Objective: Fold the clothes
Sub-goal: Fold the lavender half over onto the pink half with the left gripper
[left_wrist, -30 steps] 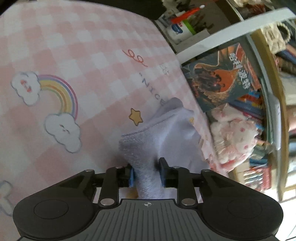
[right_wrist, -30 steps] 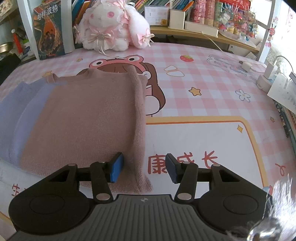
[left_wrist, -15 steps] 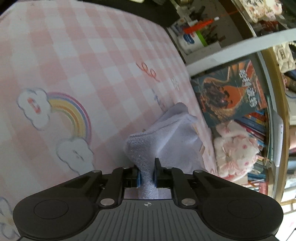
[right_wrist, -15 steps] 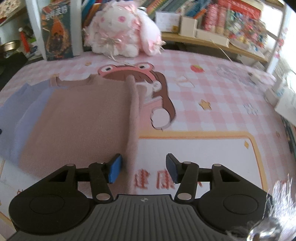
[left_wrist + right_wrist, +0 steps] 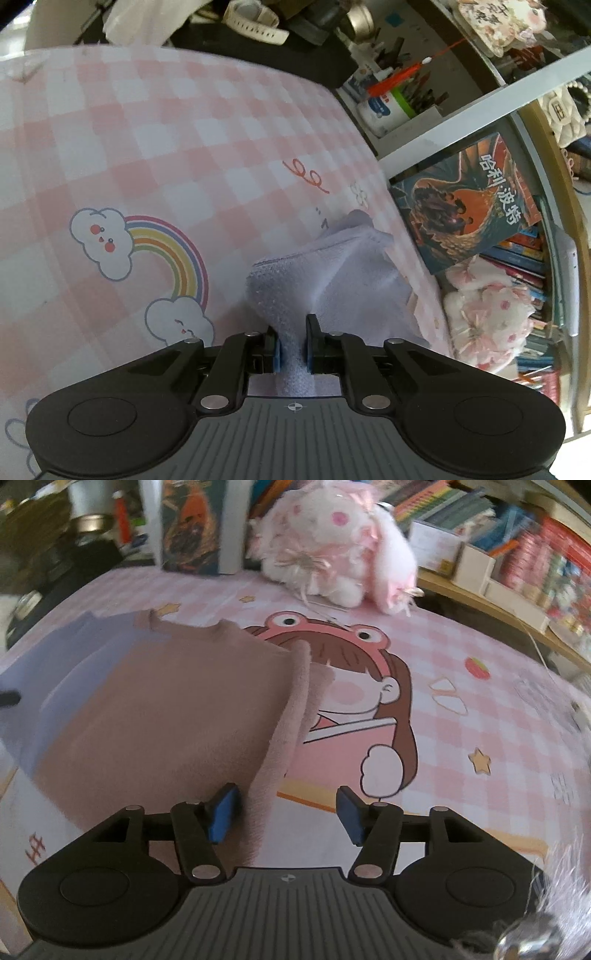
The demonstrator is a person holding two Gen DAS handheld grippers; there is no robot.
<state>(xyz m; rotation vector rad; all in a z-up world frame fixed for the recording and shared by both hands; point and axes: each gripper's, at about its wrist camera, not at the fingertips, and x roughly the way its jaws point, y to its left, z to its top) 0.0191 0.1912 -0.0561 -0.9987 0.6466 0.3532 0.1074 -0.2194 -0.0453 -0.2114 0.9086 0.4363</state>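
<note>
A lavender garment [image 5: 332,273] is pinched at a bunched fold by the left gripper [image 5: 291,350] and raised off the pink checked desk [image 5: 155,147]. A dusty-pink sweater [image 5: 177,716] is spread over it on the desk; its folded edge is seen between the opening jaws of the right gripper [image 5: 284,816], untouched by either pad. A plush rabbit [image 5: 332,550] and books [image 5: 465,199] are seen behind.
</note>
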